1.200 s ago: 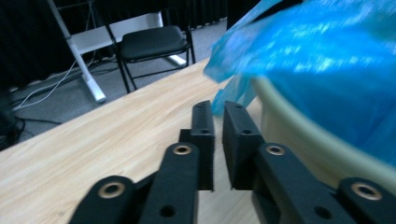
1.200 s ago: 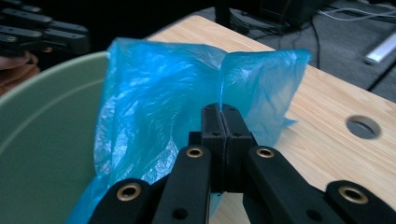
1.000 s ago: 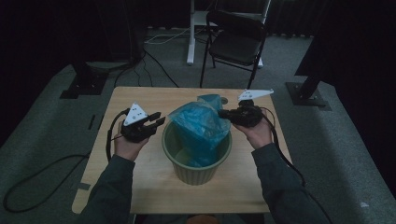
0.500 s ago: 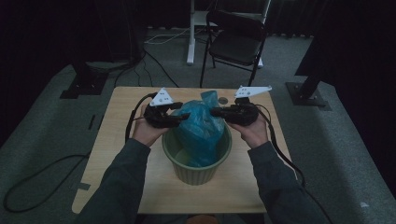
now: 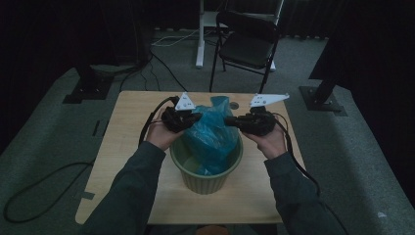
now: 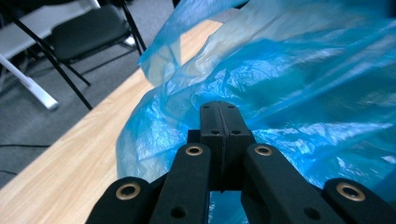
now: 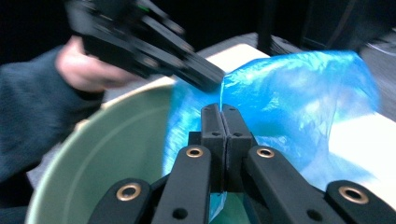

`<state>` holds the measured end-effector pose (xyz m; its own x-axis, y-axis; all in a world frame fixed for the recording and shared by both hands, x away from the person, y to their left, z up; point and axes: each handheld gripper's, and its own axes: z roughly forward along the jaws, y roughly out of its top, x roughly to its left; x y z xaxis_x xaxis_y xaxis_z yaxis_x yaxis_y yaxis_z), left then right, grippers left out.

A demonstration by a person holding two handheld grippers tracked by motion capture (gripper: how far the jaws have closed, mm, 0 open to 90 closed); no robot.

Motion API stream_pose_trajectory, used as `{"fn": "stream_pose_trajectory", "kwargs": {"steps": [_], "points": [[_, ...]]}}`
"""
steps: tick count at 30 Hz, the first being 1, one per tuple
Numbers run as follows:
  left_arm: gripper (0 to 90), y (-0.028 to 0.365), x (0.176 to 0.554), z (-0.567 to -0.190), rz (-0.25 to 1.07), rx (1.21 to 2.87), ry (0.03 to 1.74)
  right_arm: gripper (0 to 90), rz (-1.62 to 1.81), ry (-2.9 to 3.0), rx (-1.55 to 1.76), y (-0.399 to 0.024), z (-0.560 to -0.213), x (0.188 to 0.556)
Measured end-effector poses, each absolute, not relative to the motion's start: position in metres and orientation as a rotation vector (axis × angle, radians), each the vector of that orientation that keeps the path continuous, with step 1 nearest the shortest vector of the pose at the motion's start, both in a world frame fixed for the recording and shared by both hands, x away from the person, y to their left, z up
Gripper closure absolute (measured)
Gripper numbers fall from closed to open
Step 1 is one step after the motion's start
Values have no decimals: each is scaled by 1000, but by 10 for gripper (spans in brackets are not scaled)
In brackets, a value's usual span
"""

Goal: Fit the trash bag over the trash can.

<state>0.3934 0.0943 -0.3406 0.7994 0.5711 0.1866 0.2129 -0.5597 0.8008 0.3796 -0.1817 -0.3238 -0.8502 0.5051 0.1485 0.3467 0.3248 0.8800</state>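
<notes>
One crinkled, translucent blue plastic bag (image 5: 211, 132) bunches above green bucket (image 5: 205, 169).

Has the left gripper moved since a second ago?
Yes. The left gripper has moved right along the table, from beside the green bin onto the blue bag.

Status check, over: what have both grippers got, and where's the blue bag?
Left hand-held gripper and right hand-held gripper both shut on blue bag. Bag half in green bin. Nothing in the way.
</notes>
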Motion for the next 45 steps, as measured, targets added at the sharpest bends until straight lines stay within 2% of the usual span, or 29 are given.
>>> {"fn": "stream_pose_trajectory", "kwargs": {"steps": [10,12,15,17,20,31,33,36,38,43,45], "points": [[900,112,379,-349,599,2155,594,861,1400,2457,957,-208,-338,380],[900,112,376,-349,606,2155,587,828,1403,2448,956,-210,-337,380],[900,110,373,-349,612,2162,572,724,1449,2400,960,-213,-331,382],[900,108,372,-349,609,2165,561,672,1483,2378,960,-211,-324,384],[900,106,370,-349,610,2169,549,642,1492,2360,948,-204,-316,389],[900,106,366,-352,585,2165,542,611,1305,2397,982,-171,-323,419],[900,106,366,-354,578,2162,542,630,1280,2424,987,-167,-327,423],[900,107,364,-356,567,2164,545,817,1256,2483,969,-165,-332,424],[900,108,364,-358,559,2167,545,895,1249,2500,967,-166,-335,422],[890,112,361,-360,544,2171,551,900,1285,2543,953,-172,-338,411],[848,115,360,-360,542,2169,559,900,1320,2551,941,-174,-339,405]]}}
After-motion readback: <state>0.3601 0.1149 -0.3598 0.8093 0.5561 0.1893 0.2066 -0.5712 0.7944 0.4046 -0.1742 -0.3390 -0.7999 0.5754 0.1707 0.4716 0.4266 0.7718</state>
